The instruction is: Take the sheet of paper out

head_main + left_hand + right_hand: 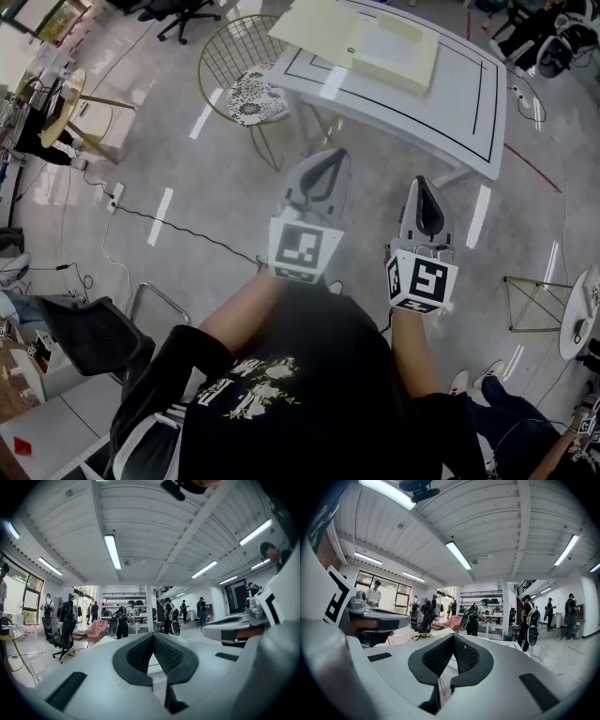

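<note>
Left gripper (pixel 332 157): jaws together, empty | right gripper (pixel 424 184): jaws together, empty

folder (pixel 319 33): top cut off | table (pixel 459 112): far edge cut off

floor (pixel 202 202): glossy (reflecting lights) | chair (pixel 217 56): wire metal | table (pixel 469 112): smooth white

hand-held grippers (pixel 333 157) (pixel 422 183): 2 | white table (pixel 469 103): 1 | wire chair (pixel 225 56): 1 (cushioned)
</note>
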`<act>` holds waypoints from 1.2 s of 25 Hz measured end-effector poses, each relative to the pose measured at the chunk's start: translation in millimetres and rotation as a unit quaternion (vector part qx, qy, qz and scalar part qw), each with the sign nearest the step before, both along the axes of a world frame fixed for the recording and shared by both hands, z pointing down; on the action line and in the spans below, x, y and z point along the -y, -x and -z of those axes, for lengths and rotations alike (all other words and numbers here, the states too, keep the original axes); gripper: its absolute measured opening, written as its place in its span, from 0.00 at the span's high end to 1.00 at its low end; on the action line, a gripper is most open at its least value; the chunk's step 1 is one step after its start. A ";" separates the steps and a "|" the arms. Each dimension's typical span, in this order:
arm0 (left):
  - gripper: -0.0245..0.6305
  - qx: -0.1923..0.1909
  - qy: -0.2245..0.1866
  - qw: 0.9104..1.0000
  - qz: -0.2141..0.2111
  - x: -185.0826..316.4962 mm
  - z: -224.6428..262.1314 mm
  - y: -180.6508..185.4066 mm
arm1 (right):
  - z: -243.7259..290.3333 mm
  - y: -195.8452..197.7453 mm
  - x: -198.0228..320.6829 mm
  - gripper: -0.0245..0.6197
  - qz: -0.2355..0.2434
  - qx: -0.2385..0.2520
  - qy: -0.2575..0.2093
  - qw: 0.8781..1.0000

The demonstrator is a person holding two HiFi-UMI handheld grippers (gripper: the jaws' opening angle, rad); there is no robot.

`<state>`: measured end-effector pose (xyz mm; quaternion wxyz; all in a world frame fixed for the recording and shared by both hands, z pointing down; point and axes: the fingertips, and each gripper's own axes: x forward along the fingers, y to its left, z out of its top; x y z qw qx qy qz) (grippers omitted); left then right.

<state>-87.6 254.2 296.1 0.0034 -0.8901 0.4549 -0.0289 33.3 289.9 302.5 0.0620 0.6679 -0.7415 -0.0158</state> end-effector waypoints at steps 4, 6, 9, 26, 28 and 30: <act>0.97 0.000 -0.001 1.000 -0.003 28.9 1.8 -3.0 | 0.8 -1.4 30.4 0.97 -0.001 0.000 0.001 1.000; 0.97 -0.001 -0.002 1.000 -0.002 46.4 3.4 -1.4 | 2.3 0.2 48.0 0.97 0.000 0.000 0.000 1.000; 0.97 -0.001 -0.003 1.000 -0.002 72.8 4.8 0.9 | 2.8 2.6 74.6 0.97 -0.001 0.002 0.000 1.000; 0.97 -0.001 0.003 0.999 -0.033 206.4 -1.2 29.7 | 0.6 39.0 203.9 0.97 -0.022 -0.002 -0.002 1.000; 0.97 -0.003 0.006 0.999 -0.033 218.4 -2.8 32.1 | -0.6 42.3 213.0 0.97 -0.025 -0.004 -0.001 1.000; 0.97 -0.004 0.009 0.999 -0.036 225.6 -5.1 32.3 | -4.0 42.5 220.0 0.97 -0.028 -0.003 0.005 1.000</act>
